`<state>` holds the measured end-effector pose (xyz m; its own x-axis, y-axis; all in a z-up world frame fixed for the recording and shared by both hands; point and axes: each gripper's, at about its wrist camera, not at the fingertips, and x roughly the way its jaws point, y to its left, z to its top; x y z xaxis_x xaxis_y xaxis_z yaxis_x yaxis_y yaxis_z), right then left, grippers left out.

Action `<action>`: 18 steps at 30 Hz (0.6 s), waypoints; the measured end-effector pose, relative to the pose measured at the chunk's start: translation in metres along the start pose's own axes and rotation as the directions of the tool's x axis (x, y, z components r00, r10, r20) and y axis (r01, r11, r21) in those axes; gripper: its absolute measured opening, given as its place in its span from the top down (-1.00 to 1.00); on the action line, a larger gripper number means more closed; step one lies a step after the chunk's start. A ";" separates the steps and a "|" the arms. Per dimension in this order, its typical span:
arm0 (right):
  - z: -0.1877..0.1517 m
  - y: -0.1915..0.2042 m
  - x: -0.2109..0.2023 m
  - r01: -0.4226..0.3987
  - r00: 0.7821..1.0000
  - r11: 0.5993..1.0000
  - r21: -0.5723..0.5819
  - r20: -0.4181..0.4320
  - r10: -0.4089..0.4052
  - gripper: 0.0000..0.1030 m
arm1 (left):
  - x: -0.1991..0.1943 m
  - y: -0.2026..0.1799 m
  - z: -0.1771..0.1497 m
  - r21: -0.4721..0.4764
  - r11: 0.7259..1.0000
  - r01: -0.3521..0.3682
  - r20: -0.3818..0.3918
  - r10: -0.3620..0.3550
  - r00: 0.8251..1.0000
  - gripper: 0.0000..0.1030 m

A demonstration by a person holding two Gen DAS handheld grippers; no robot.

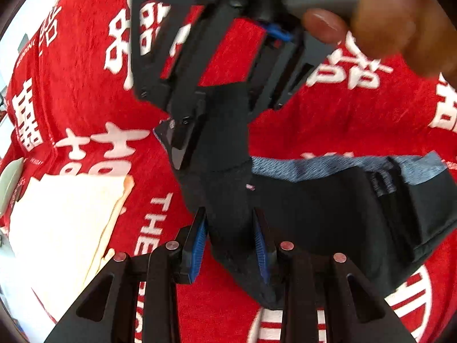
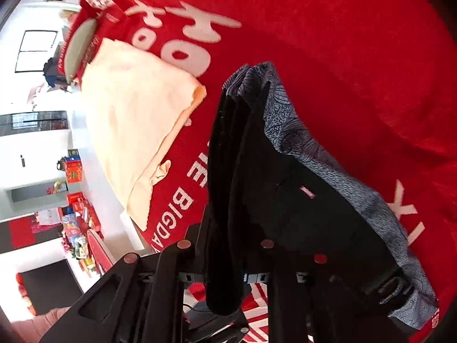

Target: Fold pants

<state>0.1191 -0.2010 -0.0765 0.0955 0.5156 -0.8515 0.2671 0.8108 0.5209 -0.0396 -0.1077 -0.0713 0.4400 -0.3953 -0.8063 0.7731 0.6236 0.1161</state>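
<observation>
Black pants with a grey-blue patterned waistband lie partly lifted over the red cloth. My left gripper is shut on a bunched fold of them between its blue pads. Just beyond, my right gripper comes down from above and clamps the same black fabric, with a person's hand behind it. In the right wrist view the pants drape thickly over my right gripper and hide its fingertips. Their grey band runs along the right side.
A red cloth with white lettering covers the surface. A folded cream cloth lies to the left of the pants. A pale round plate sits beyond it by the edge, and the room floor with boxes shows past it.
</observation>
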 end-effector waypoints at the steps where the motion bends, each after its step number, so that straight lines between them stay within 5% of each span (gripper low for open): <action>1: -0.011 -0.006 -0.012 -0.019 0.999 1.000 0.012 0.039 0.018 0.68 | -0.004 -0.002 0.003 0.000 1.000 0.012 0.009 -0.012 1.000 0.36; 6: -0.053 -0.035 -0.056 -0.127 0.972 0.990 0.064 0.207 0.112 0.68 | -0.034 -0.023 0.021 0.017 0.995 0.101 0.065 -0.102 0.993 0.36; 18: -0.219 -0.132 -0.157 -0.306 0.818 0.935 0.182 0.552 0.160 0.68 | -0.091 -0.142 0.046 0.198 0.932 0.303 0.073 -0.322 0.944 0.36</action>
<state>-0.1416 -0.3280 0.0018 0.6506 0.3986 -0.6465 0.3947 0.5498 0.7362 -0.1678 -0.1912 0.0127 0.1999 -0.6235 -0.7559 0.9443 0.3285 -0.0212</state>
